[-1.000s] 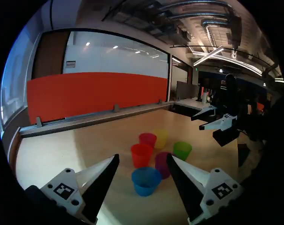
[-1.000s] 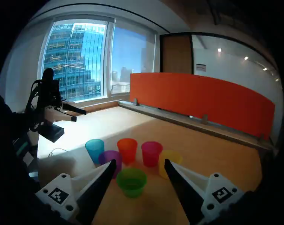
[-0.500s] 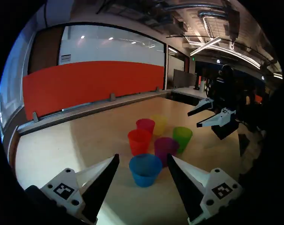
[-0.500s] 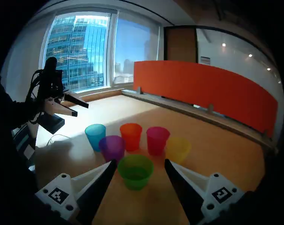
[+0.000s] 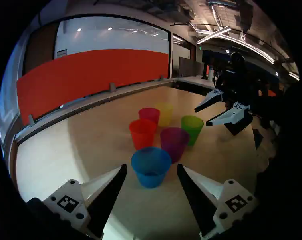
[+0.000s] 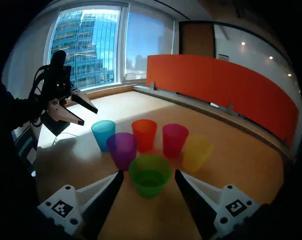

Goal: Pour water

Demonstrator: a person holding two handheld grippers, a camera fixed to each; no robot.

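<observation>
1. Fingers of the left gripper (image 5: 151,165) are seen spread and empty at lower centre of the left gripper view; the blue cup (image 5: 151,179) stands on the table (image 5: 91,140) just ahead.
2. Right gripper view: the right gripper (image 6: 148,172) is likewise held released at lower centre, with the green cup (image 6: 150,187) just ahead.

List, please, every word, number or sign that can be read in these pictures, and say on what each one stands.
No text can be read.
Notice on the glass wall: too small to read.
Square markers on the left gripper and right gripper: black-and-white patterns, no letters.
Six plastic cups, such as the green cup: no print visible.
</observation>
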